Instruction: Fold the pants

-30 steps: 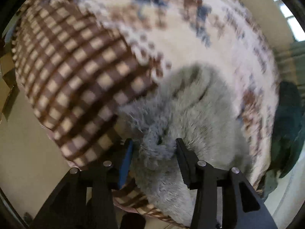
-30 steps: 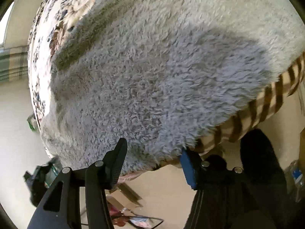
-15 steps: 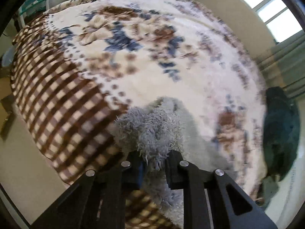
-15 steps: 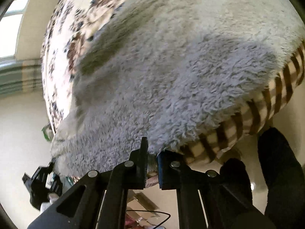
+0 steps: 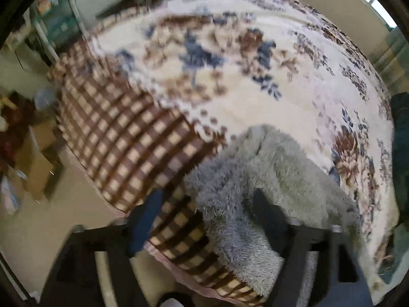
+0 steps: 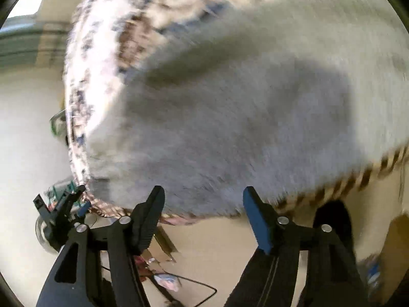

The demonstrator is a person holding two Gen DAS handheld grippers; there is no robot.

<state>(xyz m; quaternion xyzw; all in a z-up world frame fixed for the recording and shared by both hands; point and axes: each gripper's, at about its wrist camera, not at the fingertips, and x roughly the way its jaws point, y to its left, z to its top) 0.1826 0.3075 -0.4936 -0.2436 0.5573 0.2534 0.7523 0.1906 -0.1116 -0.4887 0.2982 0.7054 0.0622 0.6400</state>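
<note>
One pair of fluffy grey pants (image 5: 255, 179) lies on one floral-and-check blanket (image 5: 230, 64), at its near edge. Left gripper (image 5: 207, 209): jaws wide apart, straddling a raised fold, gripping nothing. Right gripper (image 6: 202, 199): jaws wide apart, empty, pants (image 6: 230, 128) just beyond.

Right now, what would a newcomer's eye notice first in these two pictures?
First, the fluffy grey pants heaped at the near edge of the bed, filling most of the right wrist view. Next, the bedspread under them, cream with blue and brown flowers, its border checked brown. Both the left gripper and right gripper have jaws apart.
</note>
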